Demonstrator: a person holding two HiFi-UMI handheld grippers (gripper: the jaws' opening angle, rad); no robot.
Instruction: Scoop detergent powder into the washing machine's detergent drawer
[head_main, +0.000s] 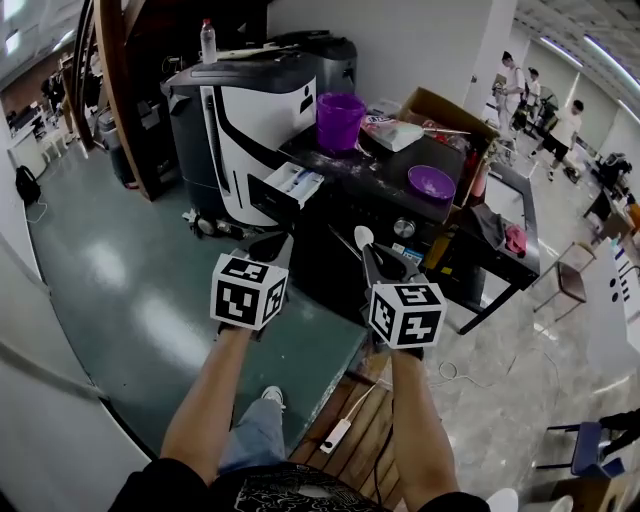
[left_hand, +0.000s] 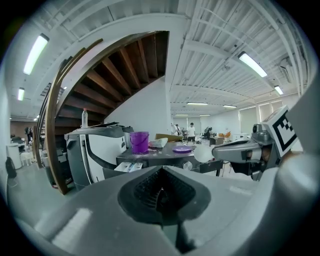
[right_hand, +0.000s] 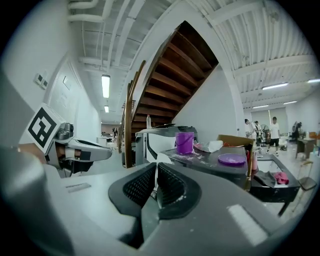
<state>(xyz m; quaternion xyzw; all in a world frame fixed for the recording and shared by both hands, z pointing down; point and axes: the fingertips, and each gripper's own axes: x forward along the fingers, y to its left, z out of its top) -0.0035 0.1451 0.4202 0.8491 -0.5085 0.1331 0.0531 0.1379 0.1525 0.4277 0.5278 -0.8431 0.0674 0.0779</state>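
The dark washing machine (head_main: 385, 215) stands ahead with its detergent drawer (head_main: 290, 185) pulled open on the left side. On top of it are a purple bucket (head_main: 341, 120), a detergent bag (head_main: 395, 130) and a purple bowl (head_main: 432, 183). My right gripper (head_main: 375, 262) is shut on a white spoon (head_main: 363, 237), held in the air short of the machine's front. In the left gripper view the spoon's bowl (left_hand: 204, 153) shows past the jaw tips. My left gripper (head_main: 264, 246) is shut with nothing in it, level with the right and below the drawer (left_hand: 129, 166).
A large black-and-white machine (head_main: 250, 120) with a bottle (head_main: 208, 40) on top stands left of the washer. A cardboard box (head_main: 440, 110) sits behind. A wooden pallet (head_main: 360, 420) and a cable (head_main: 335, 435) lie underfoot. People stand at the far right (head_main: 565, 125).
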